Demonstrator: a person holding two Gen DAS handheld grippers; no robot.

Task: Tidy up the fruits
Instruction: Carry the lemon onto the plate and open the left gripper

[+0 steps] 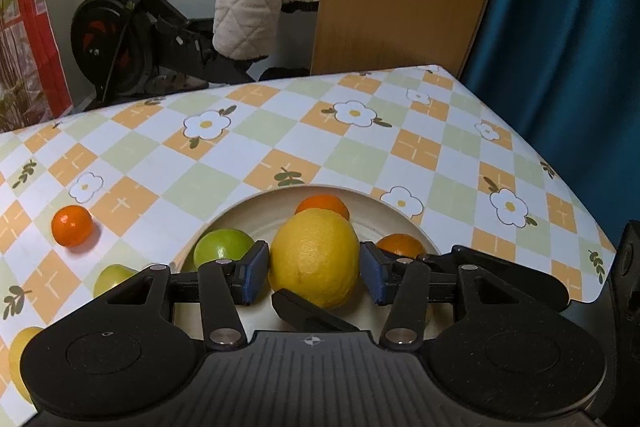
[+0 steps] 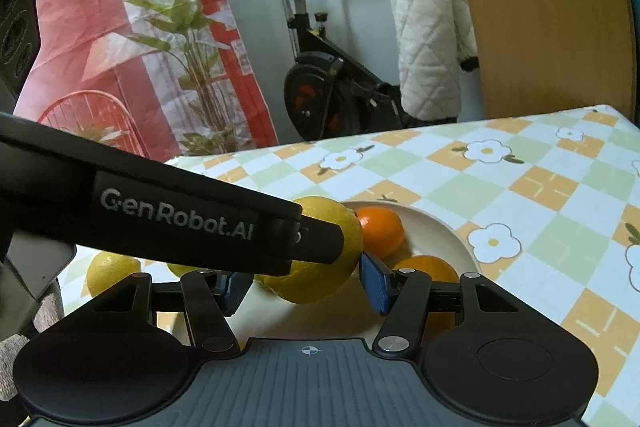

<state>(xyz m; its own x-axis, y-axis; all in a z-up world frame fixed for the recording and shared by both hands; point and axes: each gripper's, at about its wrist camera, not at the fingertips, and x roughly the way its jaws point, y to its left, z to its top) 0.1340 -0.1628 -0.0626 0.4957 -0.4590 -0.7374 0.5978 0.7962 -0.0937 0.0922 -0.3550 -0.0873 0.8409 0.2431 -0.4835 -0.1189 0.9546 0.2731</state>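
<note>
- Left wrist view, far left: a small orange (image 1: 71,225) lies on the checked tablecloth (image 1: 256,147), with a pale green fruit (image 1: 112,277) below it and a yellow fruit (image 1: 18,355) at the lower-left edge, all outside the plate (image 1: 248,215).
- Centre: the left gripper (image 1: 315,273) tilts down over the plate, its blue pads (image 1: 253,277) against both sides of a large lemon (image 1: 316,257), which it grips.
- Around the lemon in the plate: a green lime (image 1: 222,247) to its left, one orange (image 1: 324,205) behind, another orange (image 1: 400,245) to its right.
- Right wrist view: the left gripper's black finger crosses from the left edge to the lemon (image 2: 320,279).
- Lower centre: the right gripper (image 2: 306,285) reaches in at a shallower slope with the same lemon between its jaws; the left pad is hidden, so I cannot tell whether it grips.
</note>
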